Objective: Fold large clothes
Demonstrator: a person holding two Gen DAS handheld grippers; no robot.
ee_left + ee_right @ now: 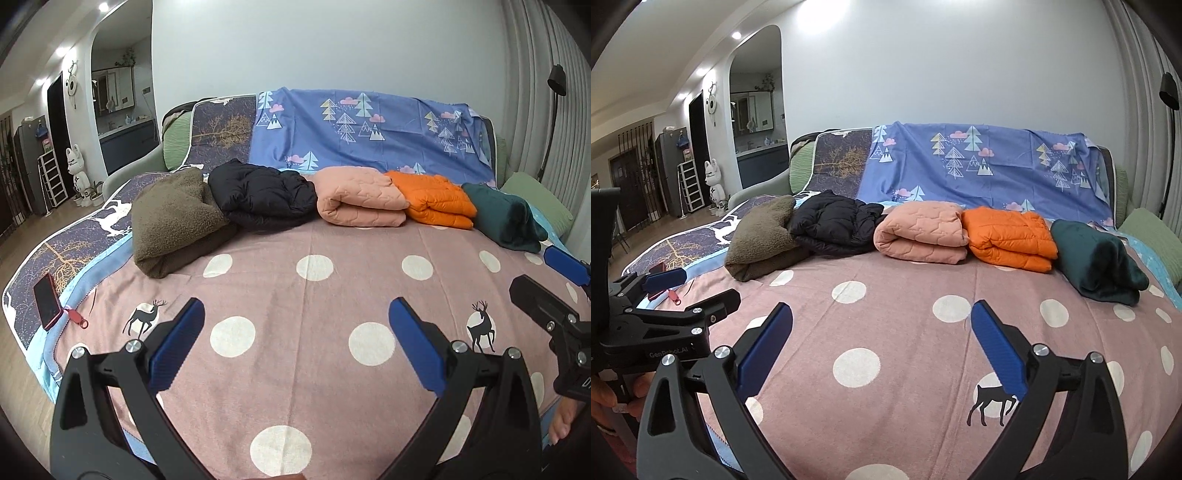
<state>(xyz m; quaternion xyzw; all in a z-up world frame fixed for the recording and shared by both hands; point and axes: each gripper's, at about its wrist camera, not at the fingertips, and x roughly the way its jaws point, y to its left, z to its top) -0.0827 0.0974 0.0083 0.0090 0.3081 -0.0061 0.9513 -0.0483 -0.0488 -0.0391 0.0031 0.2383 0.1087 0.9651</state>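
Your two hand-held grippers hang over the near part of a pink bedspread [280,295] printed with cream dots and dark deer. The left gripper [295,332] stands with its blue pads spread wide and nothing between them. The right gripper [881,332] is equally wide and empty (its black frame also pokes in at the right edge of the left view). Only bare spread lies beneath both tools.

Farther off, well apart from either gripper, five folded garments sit in a row across the far side of the bed, each touching or just beside its neighbour. From left to right they are an olive-brown fleece bundle [177,218], a black quilted puffer jacket [262,195], a peach quilted coat [358,197], a bright orange puffer jacket [432,199] and a dark teal velvety garment [502,218].

All look soft and bulky. The puffers are probably light, springy and slick-shelled, so a pinch may slide. The fleece and velvet should grip better but flop. For any of them, take a thick folded edge or hem, not the puffy middle.

A red-cased phone [47,300] rests at the near left on a navy throw; beyond the row, a blue sheet with a tree print [369,129] drapes the sofa back.
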